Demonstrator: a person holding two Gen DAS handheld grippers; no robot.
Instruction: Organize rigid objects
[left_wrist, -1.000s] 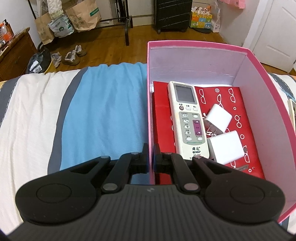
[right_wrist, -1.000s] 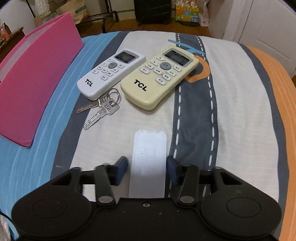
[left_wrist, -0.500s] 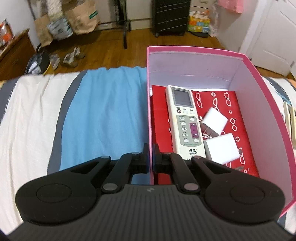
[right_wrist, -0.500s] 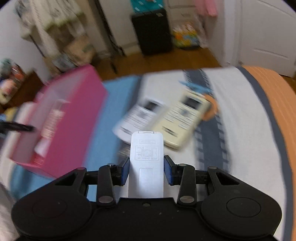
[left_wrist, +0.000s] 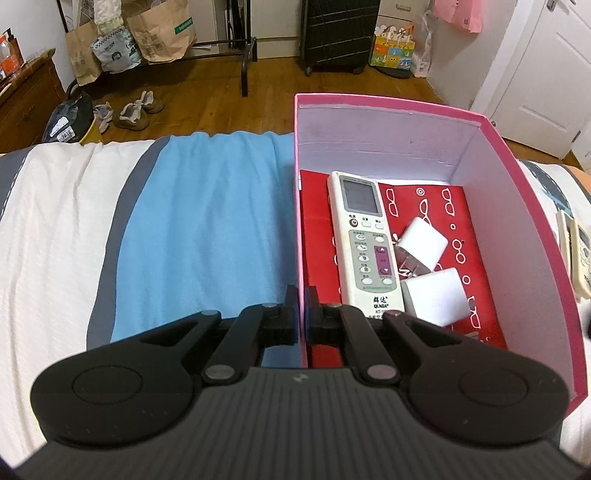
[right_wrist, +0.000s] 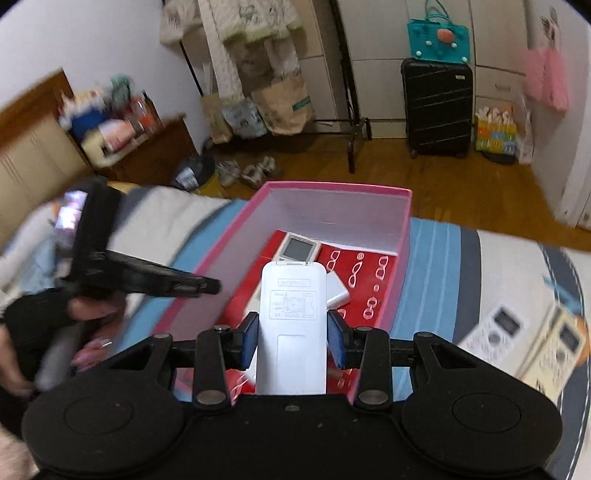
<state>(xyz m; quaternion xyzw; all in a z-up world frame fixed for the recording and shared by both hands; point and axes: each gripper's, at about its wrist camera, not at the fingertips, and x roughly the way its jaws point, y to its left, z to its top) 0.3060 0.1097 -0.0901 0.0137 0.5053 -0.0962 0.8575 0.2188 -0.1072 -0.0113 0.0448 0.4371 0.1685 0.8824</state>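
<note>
The left gripper (left_wrist: 301, 314) is clamped on the left wall of the pink box (left_wrist: 532, 206), one finger outside over the blue blanket stripe (left_wrist: 207, 229) and one inside. Its own camera looks straight into the box and shows the contents plainly: a white QUNDA remote (left_wrist: 365, 243) lying face up on a red card (left_wrist: 458, 221) printed with white glasses, with two white chargers (left_wrist: 424, 243) just beside it on the right. The right wrist view gives what that camera lacks: the right gripper (right_wrist: 291, 341) grasps a white remote (right_wrist: 291, 325) back side up, its blue pads (right_wrist: 248, 341) pressed on both long edges, held above the box's near end. From here the lower half of the QUNDA remote and part of the chargers are hidden behind the held remote. This view also shows the left gripper from outside, blurred, with a hand (right_wrist: 88, 306) on its handle, and two more remotes (right_wrist: 532, 339) lying on the bed right of the box, of which the left view catches only a sliver at its right edge.
</note>
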